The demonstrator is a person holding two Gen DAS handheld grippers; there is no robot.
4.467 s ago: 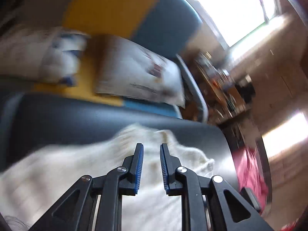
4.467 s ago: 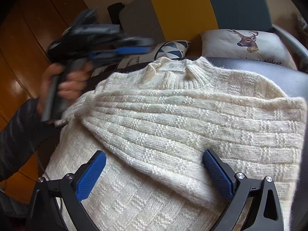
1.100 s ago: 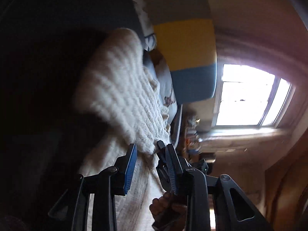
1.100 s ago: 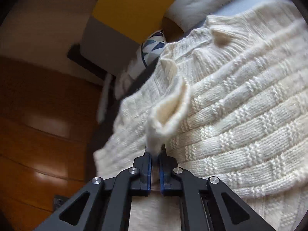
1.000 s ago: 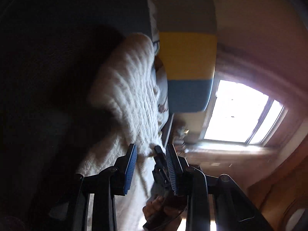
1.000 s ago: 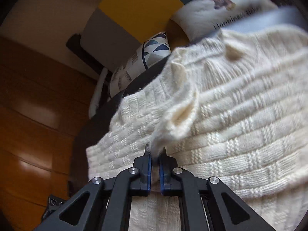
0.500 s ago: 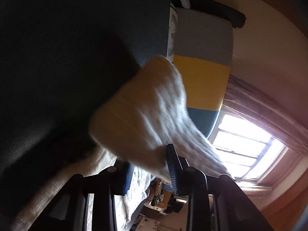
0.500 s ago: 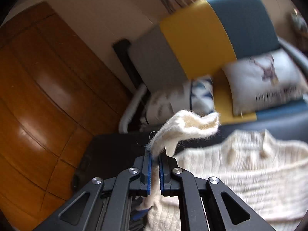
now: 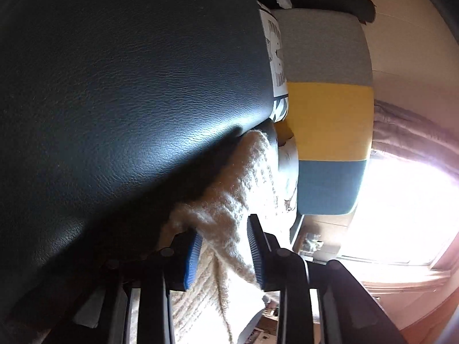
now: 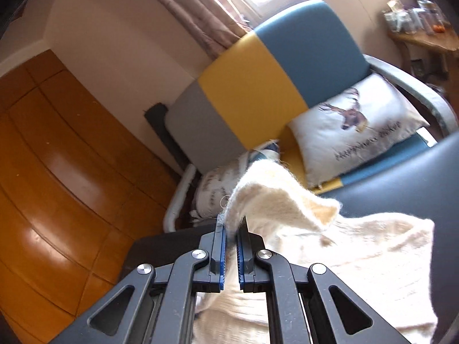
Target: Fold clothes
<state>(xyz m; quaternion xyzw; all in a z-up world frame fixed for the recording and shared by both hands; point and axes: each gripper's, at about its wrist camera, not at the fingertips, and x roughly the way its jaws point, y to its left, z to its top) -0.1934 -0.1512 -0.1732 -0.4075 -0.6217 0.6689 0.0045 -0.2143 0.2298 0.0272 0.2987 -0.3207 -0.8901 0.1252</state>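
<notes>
A cream knitted sweater [image 10: 358, 258] lies on a black leather surface [image 10: 401, 177]. My right gripper [image 10: 231, 223] is shut on one edge of it, and that edge hangs lifted above the rest of the garment. In the left wrist view, rolled on its side, a thick fold of the sweater [image 9: 229, 206] sits between the blue pads [image 9: 192, 258] of my left gripper [image 9: 223, 238]. Its jaws are closing, and both pads touch the knit. The black leather surface [image 9: 129, 86] fills the left of that view.
Behind the surface stands an armchair [image 10: 258, 86] with a grey, yellow and blue back. On it lie a deer cushion [image 10: 358, 126] and a patterned cushion [image 10: 218, 180]. Orange wooden panels [image 10: 57, 172] stand at the left, a shelf with jars [image 10: 416, 23] at the top right.
My right gripper has risen and carried the sweater's edge up off the surface. My left gripper's jaws have narrowed onto the fold, and it has swung toward the armchair.
</notes>
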